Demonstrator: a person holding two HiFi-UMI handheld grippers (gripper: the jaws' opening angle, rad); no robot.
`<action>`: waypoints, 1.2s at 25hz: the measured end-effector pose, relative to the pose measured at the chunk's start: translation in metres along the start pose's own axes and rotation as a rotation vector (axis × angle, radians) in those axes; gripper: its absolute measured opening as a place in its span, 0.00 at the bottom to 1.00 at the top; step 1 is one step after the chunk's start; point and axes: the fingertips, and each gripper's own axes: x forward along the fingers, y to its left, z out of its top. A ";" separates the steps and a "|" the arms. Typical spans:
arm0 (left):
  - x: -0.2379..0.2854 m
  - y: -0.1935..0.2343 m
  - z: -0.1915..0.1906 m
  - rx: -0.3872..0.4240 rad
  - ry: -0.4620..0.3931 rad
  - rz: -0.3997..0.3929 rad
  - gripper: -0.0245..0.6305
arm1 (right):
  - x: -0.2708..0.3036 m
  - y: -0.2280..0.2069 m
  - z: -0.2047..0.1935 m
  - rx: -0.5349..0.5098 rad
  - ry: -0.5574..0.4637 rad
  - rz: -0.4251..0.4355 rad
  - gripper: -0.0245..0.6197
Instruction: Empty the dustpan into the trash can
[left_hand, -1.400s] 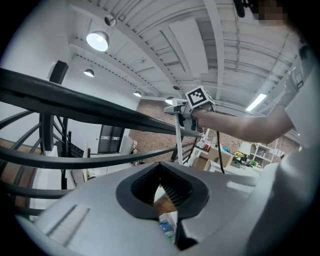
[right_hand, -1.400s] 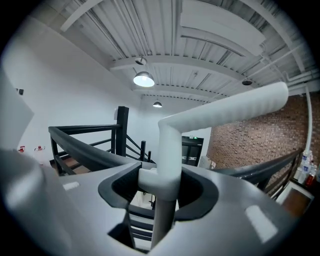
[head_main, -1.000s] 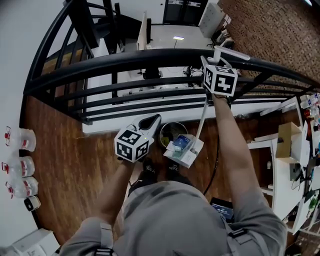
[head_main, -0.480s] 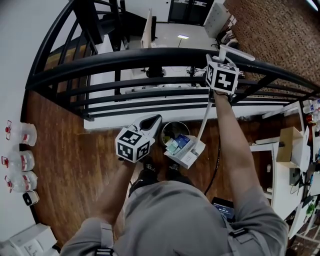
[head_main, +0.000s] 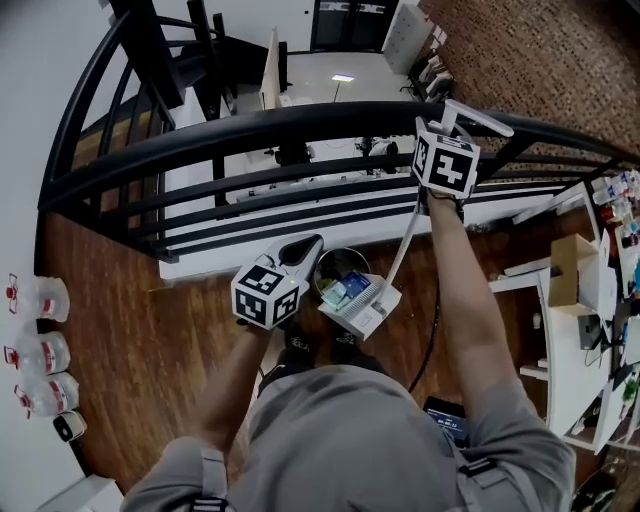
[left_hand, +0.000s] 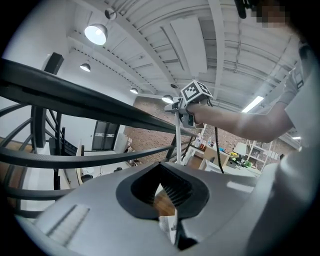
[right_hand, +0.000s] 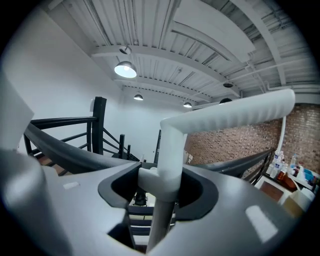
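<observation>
Here, the right gripper (head_main: 447, 118) is clamping the dustpan's (head_main: 360, 303) white handle (right_hand: 225, 112) up by the railing (head_main: 250, 125). The dustpan is hanging tilted just over the trash can (head_main: 335, 262), litter inside. The left gripper (head_main: 303, 247) is hovering beside the trash can, its 2 jaws closed on nothing.

Cannot identify the litter (head_main: 345, 291) in the dustpan (head_main: 372, 312), too small. See only the 11 o'clock part of the trash can (head_main: 345, 259), with the rest hidden under that pan.
</observation>
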 end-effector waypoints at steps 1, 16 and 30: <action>0.002 -0.002 0.000 0.004 0.002 -0.011 0.00 | -0.002 -0.005 -0.002 0.007 0.005 -0.015 0.34; 0.006 0.007 0.000 -0.001 0.020 -0.028 0.00 | 0.006 -0.007 0.001 -0.007 0.020 -0.058 0.34; 0.030 -0.021 -0.001 0.040 0.060 -0.159 0.00 | -0.084 -0.030 -0.019 0.053 -0.053 -0.044 0.34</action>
